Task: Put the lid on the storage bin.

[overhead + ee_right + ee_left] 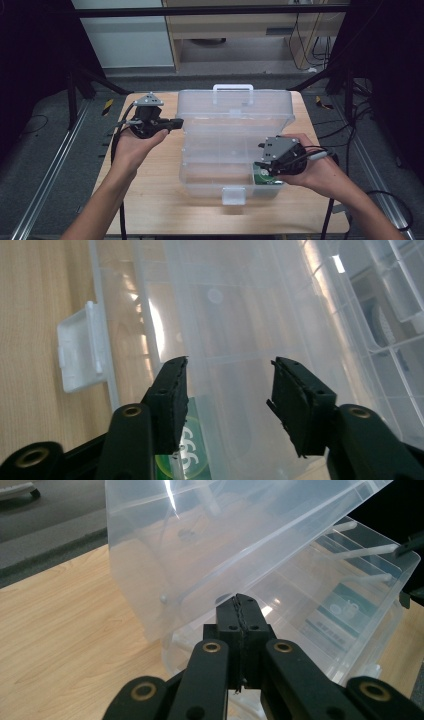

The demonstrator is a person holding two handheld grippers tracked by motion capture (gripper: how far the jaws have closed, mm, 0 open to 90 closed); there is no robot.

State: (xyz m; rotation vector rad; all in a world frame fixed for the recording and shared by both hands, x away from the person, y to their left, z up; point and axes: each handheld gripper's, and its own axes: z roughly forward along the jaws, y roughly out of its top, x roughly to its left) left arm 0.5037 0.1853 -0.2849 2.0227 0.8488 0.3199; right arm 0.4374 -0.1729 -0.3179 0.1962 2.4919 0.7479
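A clear plastic toolbox (220,150) stands open on the wooden table, its lid (235,107) tilted up at the back. My left gripper (172,123) is shut, its tips right at the lid's left edge (165,600); nothing shows between the jaws. The same left gripper (243,611) shows its jaws pressed together. My right gripper (264,167) hovers open over the box's front right corner. Below it a flat green and white item (262,176) lies inside the box. In the right gripper view the right gripper (227,365) is wide open above the green item (190,452).
The box's white latch (233,195) hangs at the front wall, and its handle (233,90) tops the lid. Bare wooden table (150,200) lies left and in front of the box. Dark frame posts and cables surround the table.
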